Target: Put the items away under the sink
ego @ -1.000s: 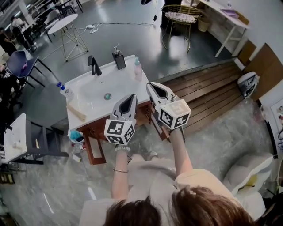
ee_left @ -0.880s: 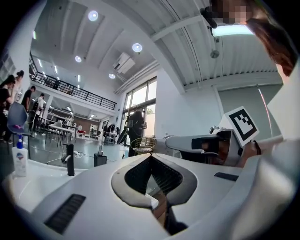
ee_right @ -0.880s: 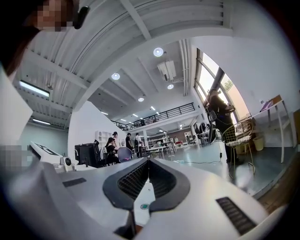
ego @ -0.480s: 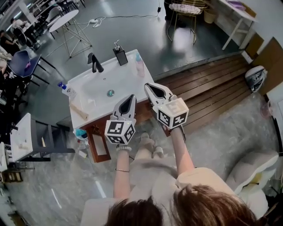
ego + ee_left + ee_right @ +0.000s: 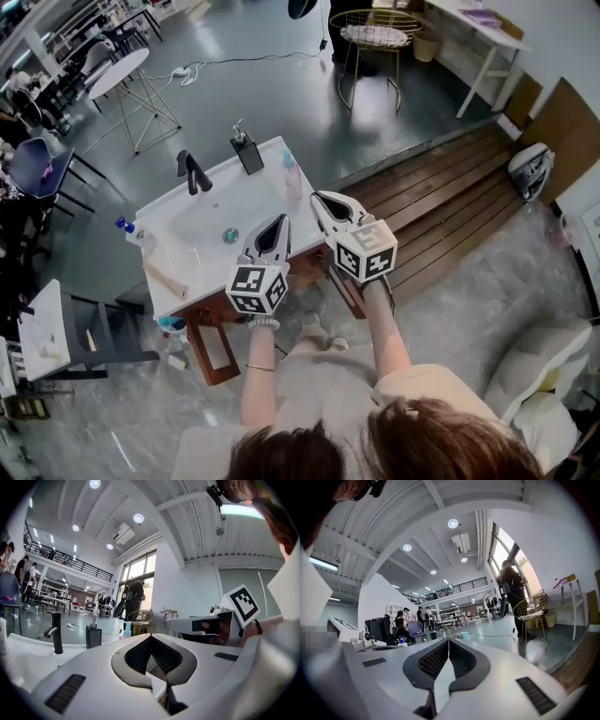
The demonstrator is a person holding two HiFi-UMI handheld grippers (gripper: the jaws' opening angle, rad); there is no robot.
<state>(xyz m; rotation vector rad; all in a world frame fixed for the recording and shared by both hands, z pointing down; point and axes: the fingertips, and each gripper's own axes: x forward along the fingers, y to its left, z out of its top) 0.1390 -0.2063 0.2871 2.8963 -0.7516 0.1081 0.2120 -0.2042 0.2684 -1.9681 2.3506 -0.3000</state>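
Observation:
A white sink top [image 5: 267, 202] on a brown wooden cabinet [image 5: 199, 323] stands in front of me. On it are a black faucet [image 5: 192, 172], a black soap dispenser [image 5: 247, 152], a pink bottle [image 5: 292, 173], a blue-capped bottle [image 5: 136, 234] and a wooden stick-like item [image 5: 164, 279]. My left gripper [image 5: 278, 223] hangs over the sink's front edge, shut and holding nothing. Just to its right, my right gripper [image 5: 323, 200] is also shut and holds nothing. The left gripper view shows the faucet [image 5: 56, 632], the dispenser [image 5: 93, 633] and the right gripper [image 5: 206, 623].
A cabinet door [image 5: 214, 349] stands open at the front left, with a blue item [image 5: 171, 323] beside it. Wooden decking [image 5: 450, 187] lies to the right. A gold wire chair [image 5: 370, 42], round table [image 5: 117, 70] and dark chairs [image 5: 42, 155] stand beyond.
The head view has shifted, so the sink sits lower and further left in frame. Both grippers stay shut in nearly the same pose over the sink's front edge.

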